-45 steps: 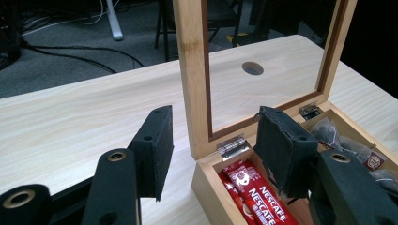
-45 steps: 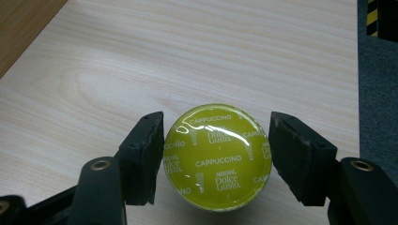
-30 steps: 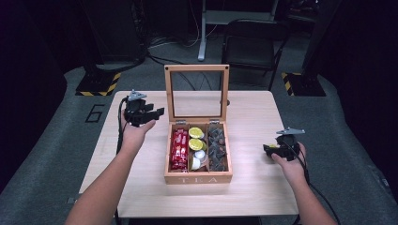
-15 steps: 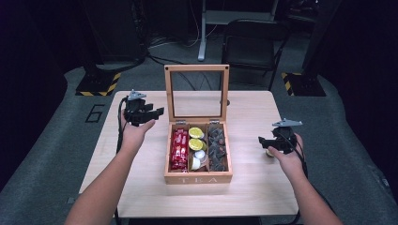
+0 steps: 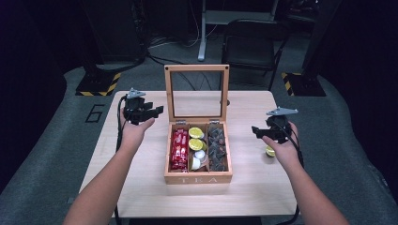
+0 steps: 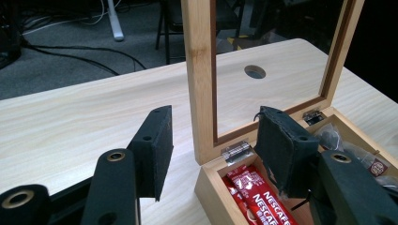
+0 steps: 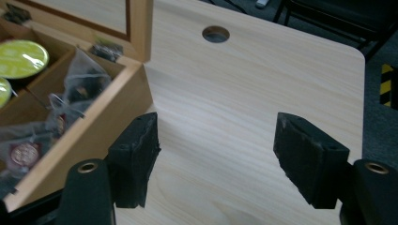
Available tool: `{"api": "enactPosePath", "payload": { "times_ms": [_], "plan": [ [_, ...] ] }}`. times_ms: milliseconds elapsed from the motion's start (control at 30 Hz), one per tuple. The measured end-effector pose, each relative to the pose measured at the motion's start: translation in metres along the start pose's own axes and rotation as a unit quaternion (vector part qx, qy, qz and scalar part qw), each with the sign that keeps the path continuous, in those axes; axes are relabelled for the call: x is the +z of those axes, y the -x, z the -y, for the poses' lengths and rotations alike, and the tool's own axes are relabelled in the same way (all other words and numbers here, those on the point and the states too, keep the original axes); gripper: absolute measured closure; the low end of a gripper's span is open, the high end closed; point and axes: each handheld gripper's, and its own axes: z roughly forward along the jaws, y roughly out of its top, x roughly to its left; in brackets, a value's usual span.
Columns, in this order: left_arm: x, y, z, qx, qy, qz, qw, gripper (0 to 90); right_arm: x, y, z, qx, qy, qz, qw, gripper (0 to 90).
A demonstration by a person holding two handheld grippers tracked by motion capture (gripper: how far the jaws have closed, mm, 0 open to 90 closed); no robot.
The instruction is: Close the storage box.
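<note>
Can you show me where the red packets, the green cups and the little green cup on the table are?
red packets (image 5: 179, 149): high view, middle of the stack.
green cups (image 5: 195, 133): high view, lid of the upper one.
little green cup (image 5: 270, 151): high view, its visible lid edge.

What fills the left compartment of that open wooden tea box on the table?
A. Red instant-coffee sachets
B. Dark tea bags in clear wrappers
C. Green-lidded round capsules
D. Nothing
A: in the high view, red instant-coffee sachets lie in the left compartment of the open wooden tea box, with green-lidded round capsules in the middle and dark wrapped tea bags on the right.
</note>
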Motion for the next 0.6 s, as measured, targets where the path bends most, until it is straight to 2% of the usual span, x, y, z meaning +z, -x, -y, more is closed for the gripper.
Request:
{"api": "enactPosePath", "payload": {
  "times_ms": [133,267,600],
  "plan": [
    [0.0,0.0,0.0,0.0,0.001,0.001,1.0,46.2,-0.001,-0.008,-0.012,-0.002,0.008,-0.006,1.0,30.6],
    [0.002,0.002,-0.001,0.0,-0.001,0.004,1.0,46.2,-0.001,-0.016,-0.022,-0.016,0.009,-0.01,0.9998,30.7],
    [0.003,0.007,-0.004,0.004,0.001,0.009,1.0,46.2,0.008,-0.031,-0.036,-0.035,0.004,-0.024,0.9991,30.6]
  ]
}}
